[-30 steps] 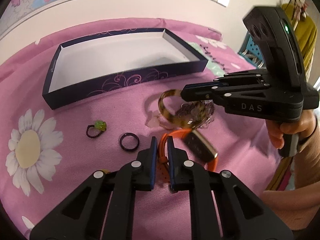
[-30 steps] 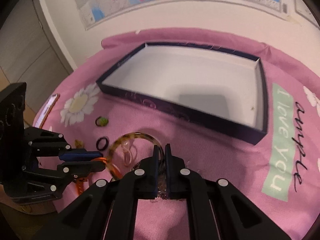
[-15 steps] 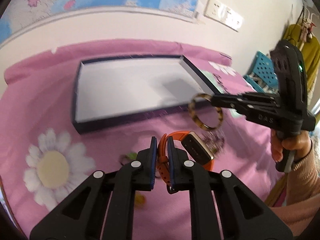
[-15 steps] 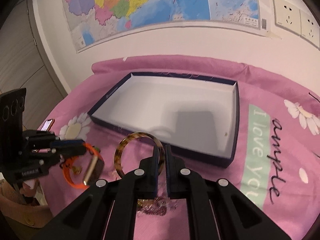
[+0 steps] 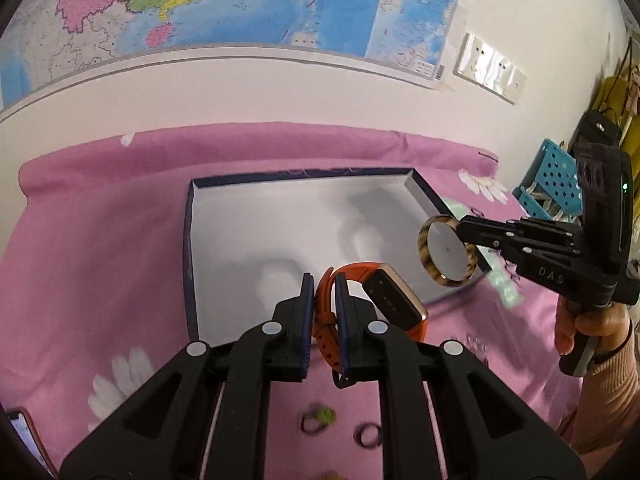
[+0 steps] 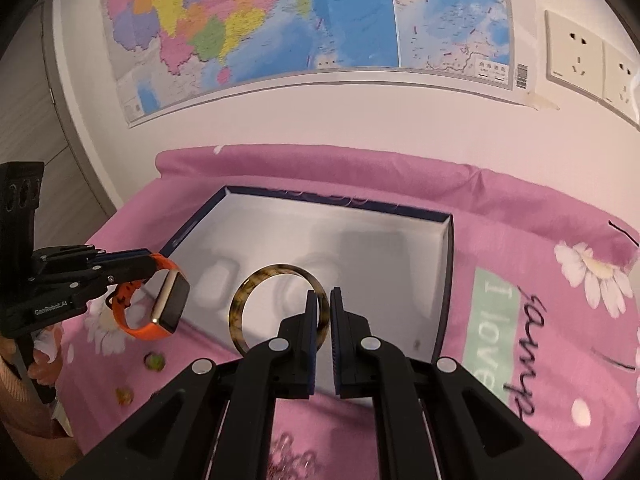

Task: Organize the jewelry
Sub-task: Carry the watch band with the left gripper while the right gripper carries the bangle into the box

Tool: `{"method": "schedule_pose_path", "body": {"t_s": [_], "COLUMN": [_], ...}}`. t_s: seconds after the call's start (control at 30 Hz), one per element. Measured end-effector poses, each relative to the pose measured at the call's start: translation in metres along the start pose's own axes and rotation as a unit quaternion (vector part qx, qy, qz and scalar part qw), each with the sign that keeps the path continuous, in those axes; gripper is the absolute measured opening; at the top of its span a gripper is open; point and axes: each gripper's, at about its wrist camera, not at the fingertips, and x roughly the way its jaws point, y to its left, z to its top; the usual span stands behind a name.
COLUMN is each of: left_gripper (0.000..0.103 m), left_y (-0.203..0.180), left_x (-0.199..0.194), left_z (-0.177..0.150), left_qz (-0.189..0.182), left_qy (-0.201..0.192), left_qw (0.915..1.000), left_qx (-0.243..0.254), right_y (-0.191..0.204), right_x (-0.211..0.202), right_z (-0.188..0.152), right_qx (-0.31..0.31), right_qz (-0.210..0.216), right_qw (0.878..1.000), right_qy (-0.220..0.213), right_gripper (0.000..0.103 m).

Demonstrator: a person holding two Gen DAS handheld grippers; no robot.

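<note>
Left gripper: clamping the orange smartwatch strap, hovering at frame centre above the navy box. Right gripper: pinching the tortoiseshell bangle, hanging over the box's near wall.

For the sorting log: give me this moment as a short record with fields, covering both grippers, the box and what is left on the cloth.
left gripper: shut on the watch strap, held above the box's near edge
right gripper: shut on the bangle, over the box
box: open, white inside, nothing in it
cloth: pink; green ring and dark ring lie on it, outside the box
</note>
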Motion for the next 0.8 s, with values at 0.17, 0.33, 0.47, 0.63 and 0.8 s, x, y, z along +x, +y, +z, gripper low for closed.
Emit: {"method": "schedule_pose_path", "body": {"t_s": [0.17, 0.33, 0.47, 0.63, 0.8], "left_gripper": [0.011, 0.011, 0.011, 0.012, 0.013], "left_y": [0.006, 0.015, 0.021, 0.027, 0.029], "left_x": [0.017, 0.039, 0.06, 0.084, 0.106], "left_z": [0.021, 0.034, 0.045, 0.057, 0.066], "left_qz": [0.007, 0.014, 0.021, 0.033, 0.043], "left_qy": [-0.002, 0.008, 0.02, 0.032, 0.047], "left_qw": [1.0, 0.9999, 0.9996, 0.9989, 0.9978], "left_qx": [0.0, -0.002, -0.008, -0.012, -0.015], "right_y": [-0.011, -0.026, -0.033, -0.041, -0.047], "right_x": [0.021, 0.049, 0.066, 0.086, 0.101], "right_z": [0.02, 0.034, 0.039, 0.049, 0.058], "right_qx": [0.007, 0.024, 0.034, 0.043, 0.05], "right_qz": [-0.02, -0.027, -0.033, -0.042, -0.047], "right_qw": [1.0, 0.999, 0.999, 0.997, 0.996], "right_qy": [0.002, 0.016, 0.028, 0.042, 0.055], "right_gripper": [0.005, 0.005, 0.005, 0.005, 0.005]}}
